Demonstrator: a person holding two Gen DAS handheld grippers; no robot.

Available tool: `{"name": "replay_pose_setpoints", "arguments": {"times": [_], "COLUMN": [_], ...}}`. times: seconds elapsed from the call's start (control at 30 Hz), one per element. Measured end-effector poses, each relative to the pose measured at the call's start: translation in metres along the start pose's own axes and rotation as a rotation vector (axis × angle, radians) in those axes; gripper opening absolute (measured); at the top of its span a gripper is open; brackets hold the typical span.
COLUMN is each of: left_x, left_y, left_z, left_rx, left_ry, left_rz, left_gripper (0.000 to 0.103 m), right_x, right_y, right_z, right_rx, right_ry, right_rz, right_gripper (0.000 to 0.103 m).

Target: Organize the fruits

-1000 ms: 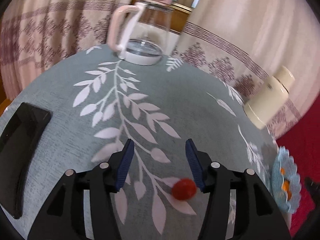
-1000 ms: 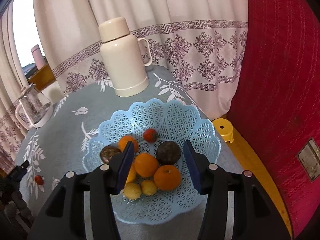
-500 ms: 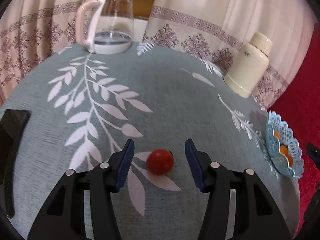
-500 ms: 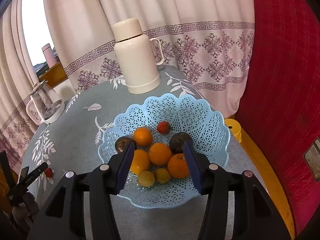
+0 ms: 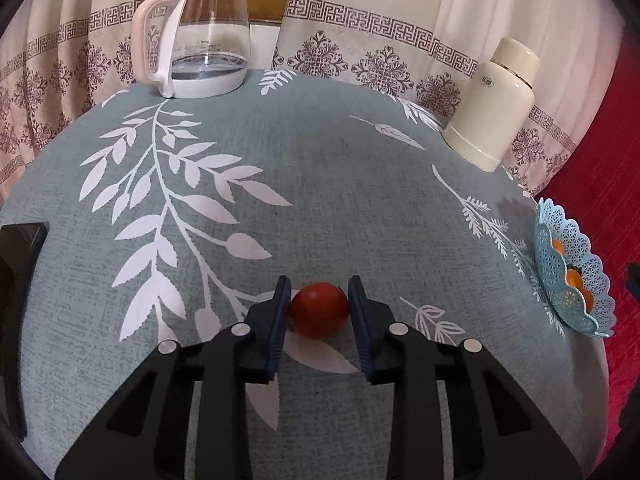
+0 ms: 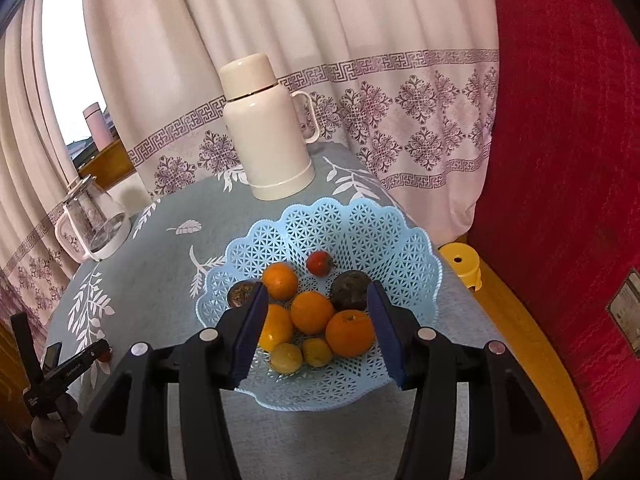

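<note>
A small red tomato [image 5: 319, 310] lies on the grey-green leaf-print tablecloth [image 5: 320, 200]. My left gripper [image 5: 319, 300] has closed around it, both blue pads against its sides. The pale blue lattice fruit basket [image 6: 384, 232] holds several oranges [image 6: 312, 312], small yellow fruits, dark round fruits and a red tomato [image 6: 319, 263]. It also shows in the left wrist view [image 5: 560, 264] at the table's right edge. My right gripper [image 6: 318, 322] is open and empty, hovering above the basket's near side.
A cream thermos [image 6: 266, 132] stands behind the basket, also in the left wrist view [image 5: 496, 104]. A glass kettle [image 5: 200, 40] stands at the far edge. A black object [image 5: 16, 280] lies at the left. A yellow stool [image 6: 460, 260] and red sofa [image 6: 560, 160] are beside the table.
My left gripper moved forward over the tomato and its fingers closed onto it. My right gripper drew slightly back from the basket and stayed open.
</note>
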State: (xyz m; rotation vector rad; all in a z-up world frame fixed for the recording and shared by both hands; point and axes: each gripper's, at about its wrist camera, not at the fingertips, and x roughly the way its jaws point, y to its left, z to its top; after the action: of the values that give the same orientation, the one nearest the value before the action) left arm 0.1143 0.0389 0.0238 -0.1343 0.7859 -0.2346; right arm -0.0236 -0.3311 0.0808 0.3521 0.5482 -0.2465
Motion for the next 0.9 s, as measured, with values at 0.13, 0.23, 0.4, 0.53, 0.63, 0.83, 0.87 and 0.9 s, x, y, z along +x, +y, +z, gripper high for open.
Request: {"name": "replay_pose_setpoints", "arguments": {"times": [0.13,0.23,0.4,0.53,0.63,0.83,0.87,0.9], "left_x": [-0.006,-0.012,-0.025,-0.033,-0.037,-0.039,-0.038,-0.037], "left_y": [-0.002,-0.008,-0.028,-0.058,-0.087,-0.142,-0.149,-0.157], "left_z": [0.001,0.002,0.0,-0.001,-0.001,0.0,0.0,0.001], "left_rx": [0.008,0.023,0.043,0.079,0.126,0.203,0.211,0.221], "left_ry": [-0.026,-0.045,-0.066,-0.07,-0.07,-0.062,-0.059,-0.057], "left_rz": [0.029,0.05,0.023,-0.027,-0.082,-0.158,-0.167,-0.177], "left_gripper": [0.03,0.03,0.03,0.03,0.03,0.03,0.03,0.03], "right_x": [-0.008,-0.017,-0.026,-0.025,-0.026,-0.027,-0.027,-0.026], "right_y": [-0.004,-0.008,-0.021,-0.032,-0.039,-0.05,-0.051,-0.053], "right_z": [0.001,0.002,0.003,-0.001,-0.005,-0.01,-0.01,-0.01], "right_rx": [0.007,0.007,0.022,0.039,0.04,0.032,0.029,0.024], "right_ry": [-0.023,-0.049,-0.073,-0.068,-0.069,-0.079,-0.078,-0.078], "right_rz": [0.002,-0.007,-0.022,-0.029,-0.036,-0.046,-0.046,-0.044], "right_gripper": [0.052,0.052,0.052,0.052,0.052,0.056,0.056,0.056]}}
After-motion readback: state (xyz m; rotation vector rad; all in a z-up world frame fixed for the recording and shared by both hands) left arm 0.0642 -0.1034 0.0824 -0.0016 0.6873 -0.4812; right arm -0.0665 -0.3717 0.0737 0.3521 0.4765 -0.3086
